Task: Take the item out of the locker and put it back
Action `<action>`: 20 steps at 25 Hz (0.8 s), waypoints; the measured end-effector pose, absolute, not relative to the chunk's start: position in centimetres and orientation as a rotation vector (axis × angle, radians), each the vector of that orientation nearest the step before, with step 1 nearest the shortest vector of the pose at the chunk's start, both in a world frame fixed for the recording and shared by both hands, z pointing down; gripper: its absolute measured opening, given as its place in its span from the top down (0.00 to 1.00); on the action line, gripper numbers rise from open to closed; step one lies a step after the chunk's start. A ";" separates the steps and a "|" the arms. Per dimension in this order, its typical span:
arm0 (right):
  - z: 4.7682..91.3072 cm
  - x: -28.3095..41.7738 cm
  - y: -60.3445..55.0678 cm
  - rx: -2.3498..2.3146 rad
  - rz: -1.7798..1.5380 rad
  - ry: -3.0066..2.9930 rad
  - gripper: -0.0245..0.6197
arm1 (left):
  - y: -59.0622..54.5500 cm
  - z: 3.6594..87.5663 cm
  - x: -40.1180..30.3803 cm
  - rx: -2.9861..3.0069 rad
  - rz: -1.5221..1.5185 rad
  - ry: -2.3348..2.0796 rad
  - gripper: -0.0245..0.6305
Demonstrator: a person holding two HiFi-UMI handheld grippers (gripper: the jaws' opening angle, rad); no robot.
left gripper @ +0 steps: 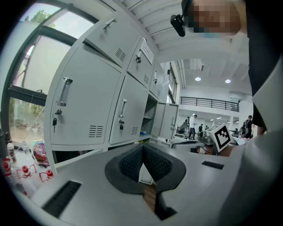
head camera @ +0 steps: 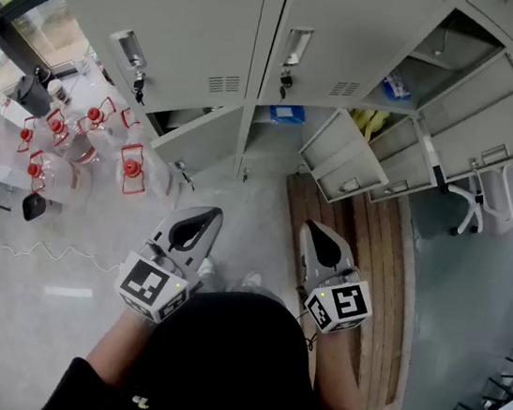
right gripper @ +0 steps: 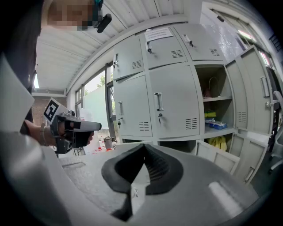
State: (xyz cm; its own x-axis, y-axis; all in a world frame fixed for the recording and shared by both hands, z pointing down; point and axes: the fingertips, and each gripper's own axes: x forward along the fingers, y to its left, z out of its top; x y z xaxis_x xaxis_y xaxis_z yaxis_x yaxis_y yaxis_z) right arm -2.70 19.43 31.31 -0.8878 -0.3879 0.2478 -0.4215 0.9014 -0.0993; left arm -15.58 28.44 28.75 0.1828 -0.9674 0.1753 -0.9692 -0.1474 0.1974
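A bank of grey lockers (head camera: 224,34) stands ahead of me. The column at the right has open doors (head camera: 343,159). On its shelves lie a blue packet (right gripper: 216,125) and a yellow item (right gripper: 217,142) below it; a blue packet (head camera: 396,86) also shows in the head view. My left gripper (head camera: 204,216) and right gripper (head camera: 317,229) are held side by side at waist height, well short of the lockers. The jaws of my left gripper (left gripper: 142,149) meet with nothing between them. My right gripper (right gripper: 143,149) is likewise shut and empty.
Several red-capped glass jars (head camera: 85,142) and a dark kettle (head camera: 34,92) sit on the floor at the left. A wooden board (head camera: 371,263) lies under the open locker doors. A white chair (head camera: 485,198) stands at the right.
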 end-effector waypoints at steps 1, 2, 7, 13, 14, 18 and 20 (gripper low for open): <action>31.3 -3.0 19.6 0.610 0.220 -2.844 0.97 | 28.5 29.0 -15.6 2.201 0.013 -1.834 0.94; 31.4 -3.2 19.7 0.607 0.220 -2.843 0.97 | 28.6 29.1 -15.7 2.204 0.017 -1.818 0.94; 31.5 -4.5 20.3 0.608 0.233 -2.842 0.97 | 29.1 29.5 -16.6 2.217 0.024 -1.785 0.94; 31.2 -6.0 21.0 0.659 0.248 -2.867 0.97 | 30.3 29.9 -18.0 2.263 0.072 -1.761 0.94; 31.2 -6.3 21.1 0.674 0.253 -2.867 0.97 | 30.5 30.1 -18.4 2.265 0.080 -1.755 0.94; 31.9 -7.0 21.5 0.734 0.251 -2.842 0.97 | 31.0 31.5 -19.5 2.263 0.101 -1.706 0.94; 32.4 -6.9 21.6 0.765 0.264 -2.832 0.97 | 31.0 32.0 -19.7 2.263 0.128 -1.689 0.94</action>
State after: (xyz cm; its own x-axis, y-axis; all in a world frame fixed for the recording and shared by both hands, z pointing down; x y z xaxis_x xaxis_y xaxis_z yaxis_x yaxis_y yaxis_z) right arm -6.93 21.56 32.42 -0.8473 -0.4772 0.2332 -0.5120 0.8505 -0.1200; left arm -19.71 30.99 31.99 0.2993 -0.9193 0.2557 -0.9473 -0.2541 0.1952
